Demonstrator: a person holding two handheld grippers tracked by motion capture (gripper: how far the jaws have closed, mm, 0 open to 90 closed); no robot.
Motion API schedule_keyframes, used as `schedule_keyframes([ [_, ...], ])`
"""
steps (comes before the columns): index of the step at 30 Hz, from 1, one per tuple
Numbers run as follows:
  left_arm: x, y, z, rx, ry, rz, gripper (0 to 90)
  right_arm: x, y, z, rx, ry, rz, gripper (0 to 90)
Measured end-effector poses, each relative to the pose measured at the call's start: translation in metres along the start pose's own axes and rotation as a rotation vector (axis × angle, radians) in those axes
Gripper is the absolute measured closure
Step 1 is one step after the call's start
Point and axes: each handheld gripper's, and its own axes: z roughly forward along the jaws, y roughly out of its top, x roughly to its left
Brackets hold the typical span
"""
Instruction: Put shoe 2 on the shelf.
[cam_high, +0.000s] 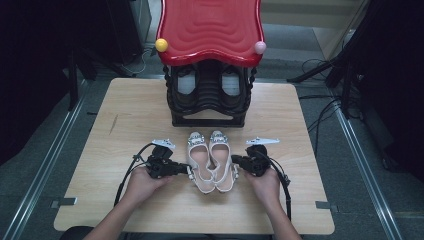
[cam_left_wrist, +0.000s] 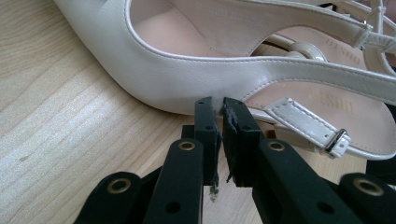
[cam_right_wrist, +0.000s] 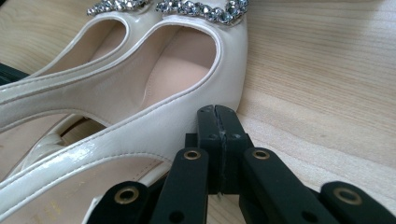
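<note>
Cream shoes (cam_high: 212, 160) side by side on surface (cam_high: 125, 125). Left gripper (cam_left_wrist: 215, 105) jaws almost clenched, tips against left shoe (cam_left_wrist: 177, 88). Right gripper (cam_right_wrist: 218, 112) jaws clenched, empty, beside right shoe (cam_right_wrist: 187, 93).

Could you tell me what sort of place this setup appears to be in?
Probably a lab or studio set up for recording, not a home: a small wooden table stands on grey floor between metal rails, with loose cables and dark stands around it. A shoe rack and pale sandals serve as props.

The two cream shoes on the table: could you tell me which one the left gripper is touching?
The left-hand shoe; the left gripper meets its outer side, while its twin sits beside the right gripper.
</note>
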Motion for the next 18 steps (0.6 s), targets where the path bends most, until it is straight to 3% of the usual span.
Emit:
schedule_keyframes([
  [2,0.000,0.000,-0.001,0.004,0.010,0.003,82.4,-0.001,0.002,-0.001,0.014,-0.023,0.001,82.1],
  [4,0.001,0.001,-0.003,0.016,0.032,0.009,78.1,-0.002,0.006,-0.003,0.038,-0.034,0.001,81.4],
  [6,0.000,0.001,-0.008,0.016,0.032,0.044,71.6,-0.001,0.010,-0.009,0.008,-0.044,-0.004,81.3],
  [8,-0.002,-0.001,-0.014,0.006,0.040,0.074,67.8,0.001,0.014,-0.016,-0.026,-0.025,0.002,77.3],
  [11,-0.001,-0.002,-0.025,-0.012,0.068,0.101,63.6,0.001,0.021,-0.020,-0.016,0.039,0.021,72.8],
  [18,0.013,-0.006,-0.048,-0.060,0.092,0.054,57.4,0.013,0.035,-0.021,0.000,0.056,-0.009,71.1],
])
